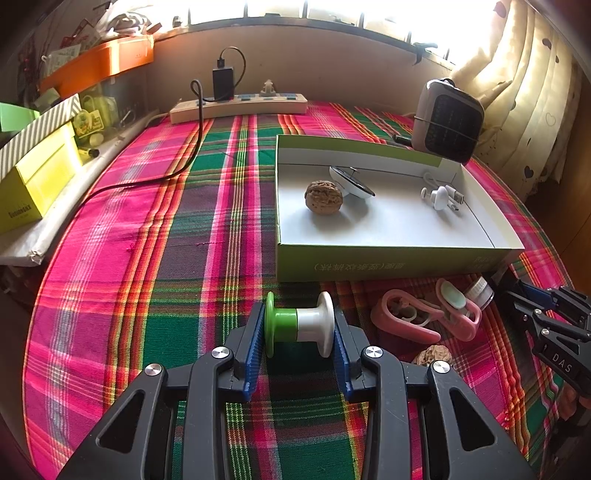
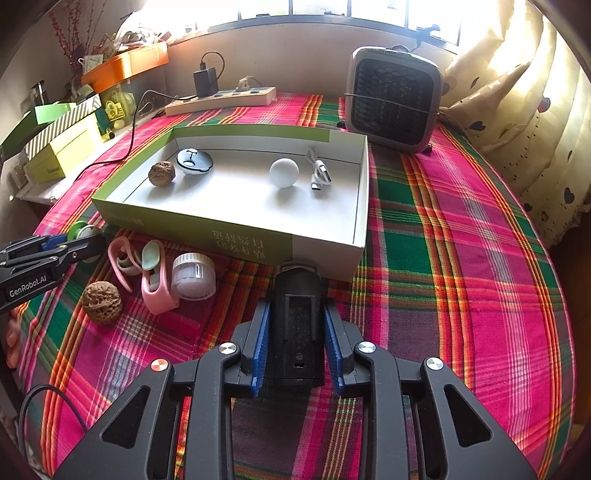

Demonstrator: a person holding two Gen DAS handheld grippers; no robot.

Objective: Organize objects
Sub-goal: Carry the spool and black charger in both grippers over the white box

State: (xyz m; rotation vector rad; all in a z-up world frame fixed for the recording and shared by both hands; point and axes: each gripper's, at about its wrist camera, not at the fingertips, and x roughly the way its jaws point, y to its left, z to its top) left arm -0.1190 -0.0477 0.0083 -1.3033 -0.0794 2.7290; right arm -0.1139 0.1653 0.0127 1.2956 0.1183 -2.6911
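Both claws grip: left (image 1: 300,334) a spool (image 1: 299,325); right (image 2: 296,334), "GenRobot.AI"-neighboured, possibly a clip (image 2: 296,321).

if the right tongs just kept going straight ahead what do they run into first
Most likely the near wall of the green and white box, directly ahead of the right tongs, which are shut on a black block. Depth is hard to judge, so the gap is unclear.

A table under a pink and green plaid cloth (image 2: 461,229) stands against a beige wall (image 1: 332,62) below a bright, barred window (image 2: 332,11), with a cream heart-print curtain (image 2: 524,122) at the right.
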